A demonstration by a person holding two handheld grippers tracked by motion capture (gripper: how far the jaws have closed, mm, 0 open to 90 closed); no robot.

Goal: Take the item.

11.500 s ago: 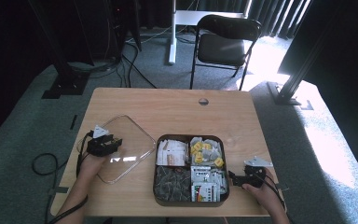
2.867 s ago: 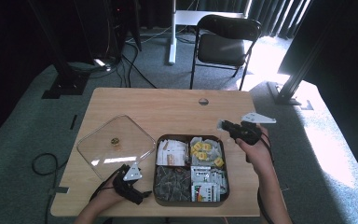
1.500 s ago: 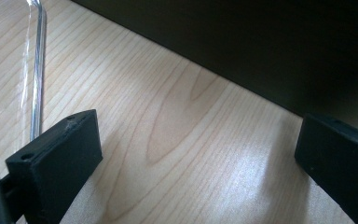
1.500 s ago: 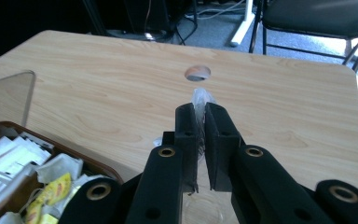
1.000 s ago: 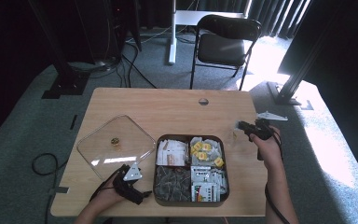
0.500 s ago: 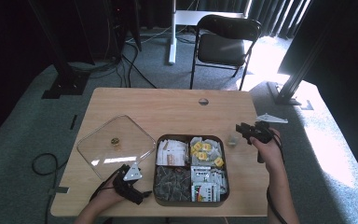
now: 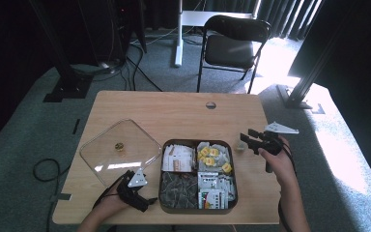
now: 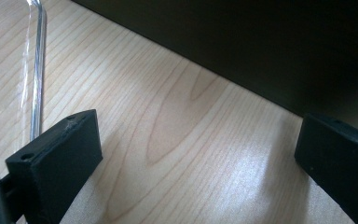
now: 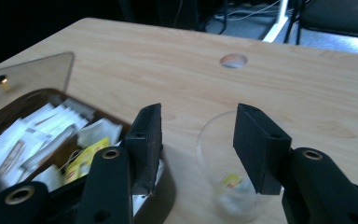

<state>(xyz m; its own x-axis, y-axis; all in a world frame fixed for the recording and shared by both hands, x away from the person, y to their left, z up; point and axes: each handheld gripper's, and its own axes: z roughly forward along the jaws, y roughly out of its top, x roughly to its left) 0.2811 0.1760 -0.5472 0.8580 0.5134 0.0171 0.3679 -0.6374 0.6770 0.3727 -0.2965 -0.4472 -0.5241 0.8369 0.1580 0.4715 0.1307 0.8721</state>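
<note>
Standing upright on the surface (image 7: pixel 174 108), the clear cup (image 9: pixel 226 165) sits at 3 o'clock of the compartment tray (image 7: pixel 164 195), between the right tool (image 9: pixel 196 140) pads; its jaws have just been opening, released. At 9 o'clock, the left tool (image 8: pixel 196 154) rests released beside the glass lid (image 7: pixel 118 152).

A: What is different from the start?

B: The left gripper (image 7: pixel 142 200) was up by the lid (image 7: pixel 118 152) at first; now it lies at the table's near edge beside the tray (image 7: pixel 163 193). The lid shifted a little toward the far left.

A: And the other side?

B: The right gripper (image 7: pixel 245 137) went from the near right corner up past the tray. Its jaws have just been opening, and a clear cup (image 9: pixel 226 165) stands between them, free of the pads.
</note>
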